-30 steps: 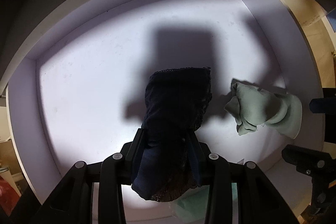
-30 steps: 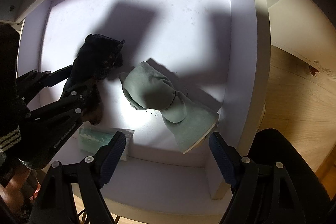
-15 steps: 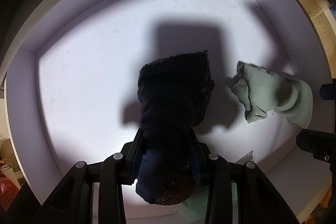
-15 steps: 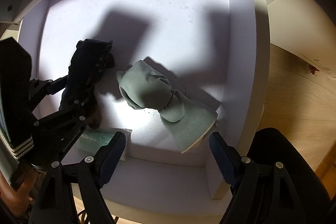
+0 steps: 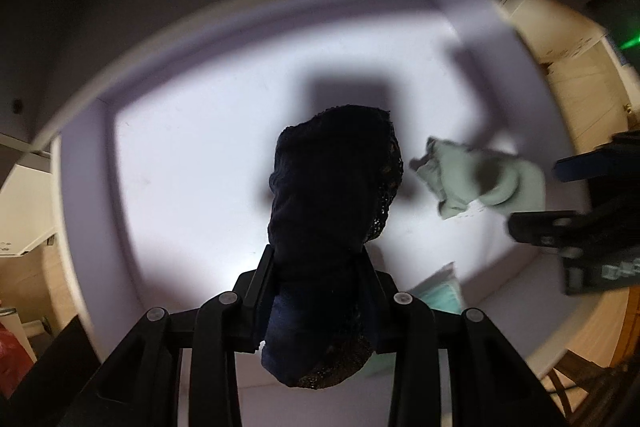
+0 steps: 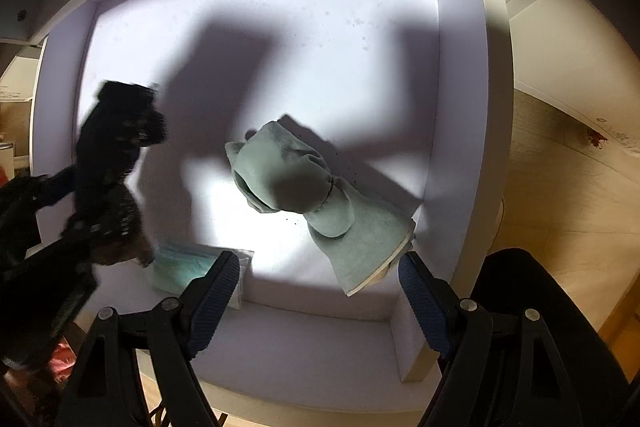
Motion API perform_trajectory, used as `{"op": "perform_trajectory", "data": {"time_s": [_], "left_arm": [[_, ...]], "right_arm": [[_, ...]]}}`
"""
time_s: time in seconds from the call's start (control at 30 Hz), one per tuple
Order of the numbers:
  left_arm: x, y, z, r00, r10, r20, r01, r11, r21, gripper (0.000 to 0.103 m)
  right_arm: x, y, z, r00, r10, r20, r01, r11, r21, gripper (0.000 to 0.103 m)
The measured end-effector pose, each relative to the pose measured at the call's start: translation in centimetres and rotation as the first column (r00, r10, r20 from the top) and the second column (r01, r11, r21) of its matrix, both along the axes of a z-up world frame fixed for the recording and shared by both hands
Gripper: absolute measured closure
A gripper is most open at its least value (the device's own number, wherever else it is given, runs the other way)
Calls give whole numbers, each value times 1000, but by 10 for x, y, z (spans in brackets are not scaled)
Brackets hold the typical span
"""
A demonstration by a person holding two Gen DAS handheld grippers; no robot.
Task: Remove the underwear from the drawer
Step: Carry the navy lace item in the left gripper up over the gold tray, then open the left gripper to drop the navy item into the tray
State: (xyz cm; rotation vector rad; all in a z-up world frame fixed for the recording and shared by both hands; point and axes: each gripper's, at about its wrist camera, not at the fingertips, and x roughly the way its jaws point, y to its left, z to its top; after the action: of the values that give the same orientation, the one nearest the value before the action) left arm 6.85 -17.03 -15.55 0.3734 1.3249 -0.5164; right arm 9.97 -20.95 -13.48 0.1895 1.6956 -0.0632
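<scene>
A: The left gripper (image 5: pixel 320 267) has the dark lace-edged underwear (image 5: pixel 332 187) pinched between its pads, and the jaws are closing a touch more on the cloth. It hangs above the drawer (image 6: pixel 460 107) floor, clear of it.

B: Then the lift wants to go straight up until the trailing hem clears the front wall; any sideways drag could snag the lace on the rim.

A: And the right gripper (image 6: pixel 320 291)? It stands wide, nothing between its pads, above the pale green garment (image 6: pixel 304 187) lying near the drawer's right wall.

B: I'd hold it there until the left is out of the way (the two are near each other). A teal packet (image 6: pixel 180 267) lies in the front corner; leave it.

A: Against a second ago, the drawer looks smaller and blurred in the left wrist view, so the dark piece has come up and away. The green one lies where it lay.
</scene>
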Motion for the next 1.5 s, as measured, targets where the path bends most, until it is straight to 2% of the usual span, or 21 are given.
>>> {"op": "perform_trajectory", "data": {"time_s": [0.07,0.27,0.47,0.6,0.77,0.87,0.93,1.03,1.13,1.3,1.4,1.5], "left_arm": [[-3,3,13,1000,-4,12,4,1000,-20,67],[-11,-5,75,994,-62,90,69,995,-71,67],[-14,3,156,978,-109,176,137,978,-157,67],[-17,3,216,949,-148,277,203,962,-181,67],[1,-5,281,913,-136,386,229,951,-208,67],[20,-15,310,870,-158,467,252,956,-147,67],[39,-22,322,855,-169,491,254,961,-110,67],[69,-38,330,821,-196,536,250,968,-29,67],[94,-43,325,808,-230,542,239,969,55,67],[130,-58,287,833,-275,480,230,961,151,66],[147,-55,256,878,-277,390,213,957,199,65],[148,-40,255,898,-230,375,195,972,131,62]], "right_arm": [[-1,-2,0,1000,0,2,0,1000,0,21],[-1,-6,-1,1000,-3,4,3,1000,3,21],[-2,-7,5,1000,-14,2,14,1000,5,21],[0,-5,5,1000,-14,5,14,1000,7,21],[1,-3,11,1000,-9,13,9,1000,16,21],[1,-3,12,1000,-13,15,13,1000,19,21],[1,-3,13,1000,-16,16,16,1000,22,21],[2,-3,17,1000,-18,21,17,999,32,20],[3,-3,20,999,-22,26,20,999,42,21],[6,-2,27,999,-22,36,20,998,60,21],[8,1,31,999,-17,45,14,998,61,21],[9,3,39,998,-16,53,13,997,72,21]]}}
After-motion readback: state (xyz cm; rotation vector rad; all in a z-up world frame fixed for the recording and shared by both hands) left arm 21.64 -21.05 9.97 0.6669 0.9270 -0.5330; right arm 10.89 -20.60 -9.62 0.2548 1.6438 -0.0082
